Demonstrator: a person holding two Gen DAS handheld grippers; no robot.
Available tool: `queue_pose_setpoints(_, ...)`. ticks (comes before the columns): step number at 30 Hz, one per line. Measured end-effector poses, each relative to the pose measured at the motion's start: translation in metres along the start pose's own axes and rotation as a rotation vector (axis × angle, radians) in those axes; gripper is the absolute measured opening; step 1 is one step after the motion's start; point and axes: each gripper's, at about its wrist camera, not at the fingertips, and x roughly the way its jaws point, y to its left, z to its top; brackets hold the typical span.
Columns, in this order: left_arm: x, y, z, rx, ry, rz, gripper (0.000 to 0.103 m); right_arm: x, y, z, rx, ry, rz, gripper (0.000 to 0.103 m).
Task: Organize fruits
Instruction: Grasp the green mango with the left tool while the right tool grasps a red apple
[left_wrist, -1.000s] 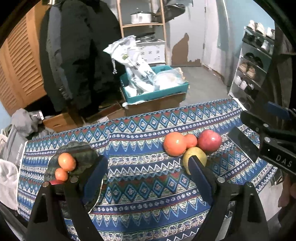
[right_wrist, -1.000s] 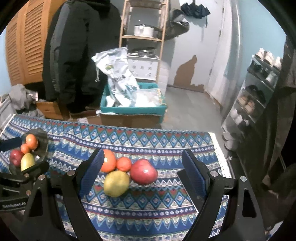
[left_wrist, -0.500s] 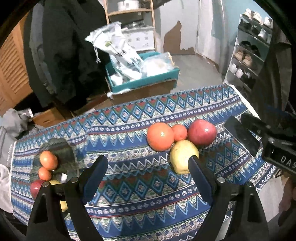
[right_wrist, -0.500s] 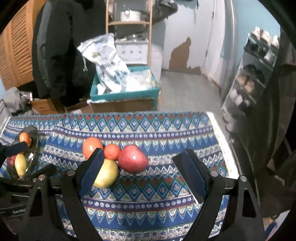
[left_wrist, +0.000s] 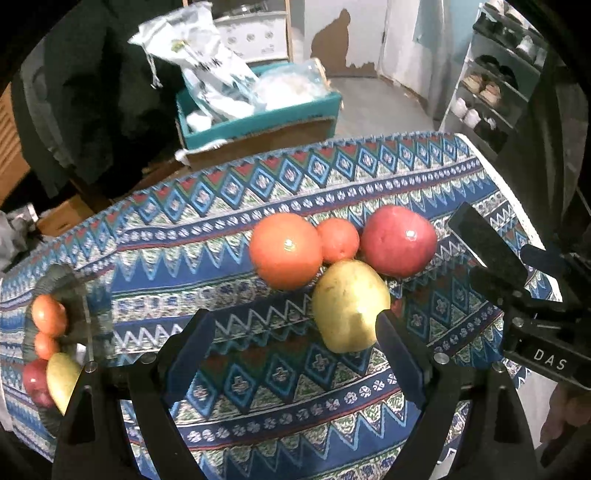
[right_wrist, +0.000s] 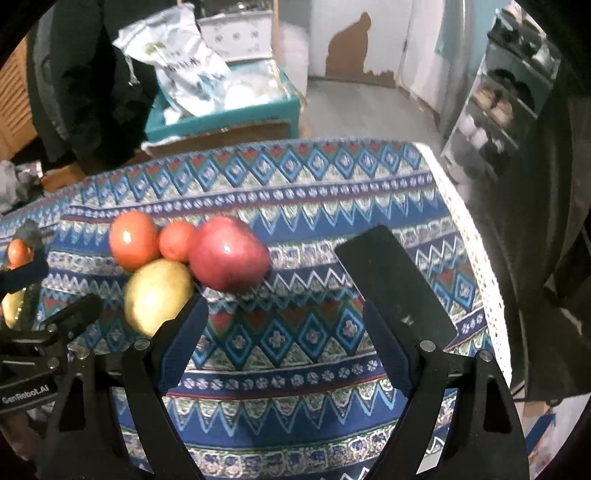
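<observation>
Left wrist view: the left gripper (left_wrist: 291, 332) gapes wide, holding nothing — the yellow fruit (left_wrist: 349, 304) sits just inside its right finger.

Right wrist view: the right gripper (right_wrist: 284, 325) is equally spread and empty — the red apple (right_wrist: 229, 256) lies ahead, toward its left finger.

My view is dim indoors, lit from overhead: small white glare spots sit on the large orange fruit (left_wrist: 286, 255) and the red apple (right_wrist: 229, 258). The fisheye bends the tablecloth (left_wrist: 258, 369) and blackens the corners. The background smears with motion blur.
</observation>
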Motion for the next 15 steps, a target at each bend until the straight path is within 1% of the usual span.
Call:
queue_pose_setpoints(9,0.031,-0.008,0.004,0.013,0.055,-0.029,0.09,0.03,-0.016,-0.008,0.088,0.078,0.039,0.085)
queue_pose_setpoints(15,0.042,-0.016,0.008,0.024,0.061,-0.064,0.094,0.039,-0.02,-0.008,0.102,0.095,0.036,0.085)
